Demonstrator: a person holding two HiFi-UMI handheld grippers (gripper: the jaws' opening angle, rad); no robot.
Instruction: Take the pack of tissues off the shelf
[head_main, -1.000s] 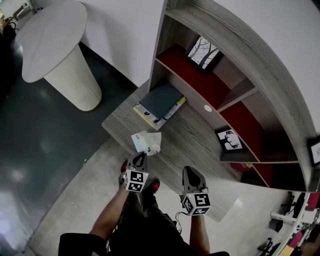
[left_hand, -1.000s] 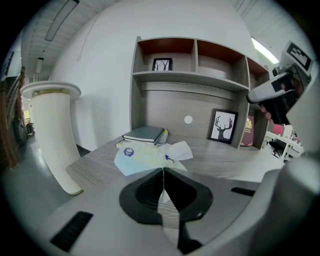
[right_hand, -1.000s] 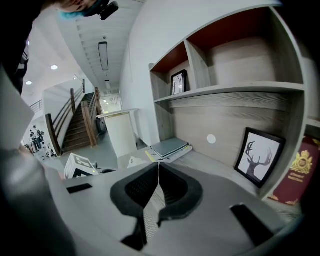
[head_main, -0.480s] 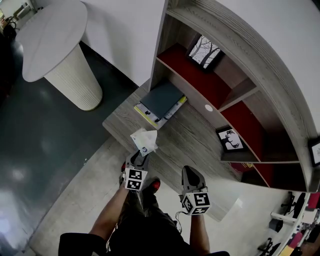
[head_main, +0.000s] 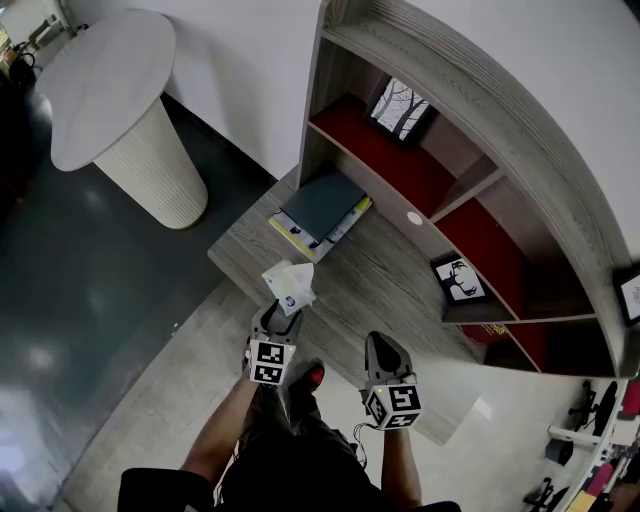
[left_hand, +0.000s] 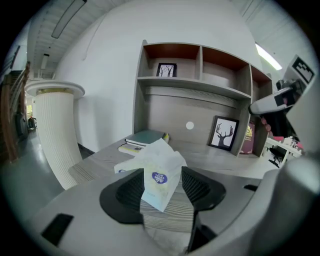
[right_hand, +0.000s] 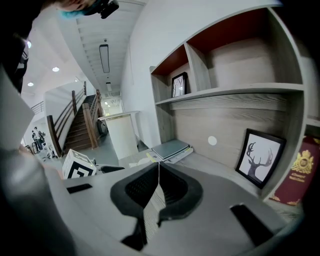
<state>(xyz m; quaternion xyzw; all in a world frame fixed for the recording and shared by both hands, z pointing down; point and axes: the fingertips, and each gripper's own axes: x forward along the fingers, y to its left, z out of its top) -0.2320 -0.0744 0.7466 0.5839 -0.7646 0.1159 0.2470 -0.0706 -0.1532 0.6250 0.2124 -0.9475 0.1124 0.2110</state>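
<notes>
Your left gripper's (head_main: 283, 314) jaws have just been opening wide, apparently releasing the pack of tissues (head_main: 290, 285) onto the desk (head_main: 375, 285); your right gripper (head_main: 381, 342) is closed on nothing.

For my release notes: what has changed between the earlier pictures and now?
The left gripper has just been opening its jaws, letting go of the white plastic pack of tissues, which sits between them on the grey wooden desk top. The shut right gripper and the stacked books stayed put.
</notes>
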